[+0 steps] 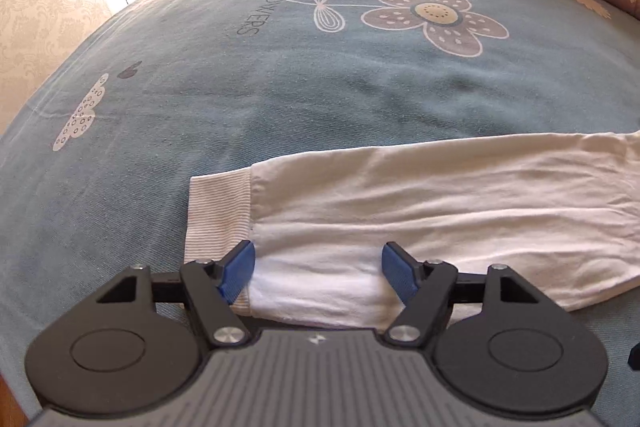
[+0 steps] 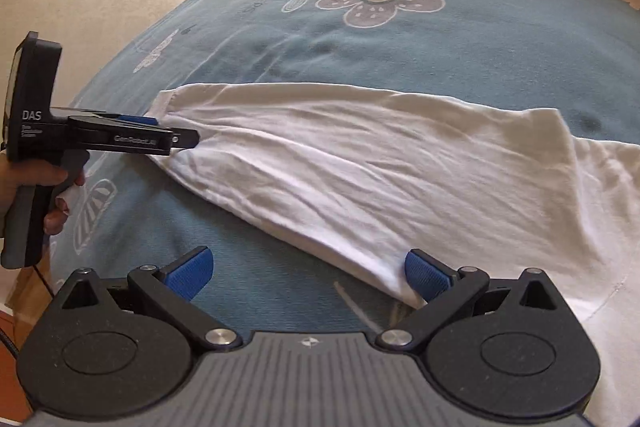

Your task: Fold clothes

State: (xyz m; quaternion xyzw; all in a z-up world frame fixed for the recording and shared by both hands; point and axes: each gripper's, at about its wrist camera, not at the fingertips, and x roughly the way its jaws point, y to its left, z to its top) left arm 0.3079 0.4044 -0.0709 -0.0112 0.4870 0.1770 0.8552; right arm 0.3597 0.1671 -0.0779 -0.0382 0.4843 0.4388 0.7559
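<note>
Sleeve folding looks like the step in hand. A white long-sleeved top (image 2: 360, 163) lies on the bed's blue flowered sheet (image 1: 280, 87), one sleeve (image 1: 400, 195) stretched out flat with its ribbed cuff (image 1: 220, 211) at the end. The left tongs (image 1: 316, 273) are spread wide, their blue pads straddling the sleeve's near edge just beside the cuff, gripping nothing yet. The right tongs (image 2: 308, 273) are also spread wide, one pad touching the fabric edge where the sleeve widens toward the body, the other over bare sheet. By my judgement, the next move calls for both tongs to close on that near edge, then lift and carry the sleeve across onto the body, keeping it taut so no creases set.
</note>
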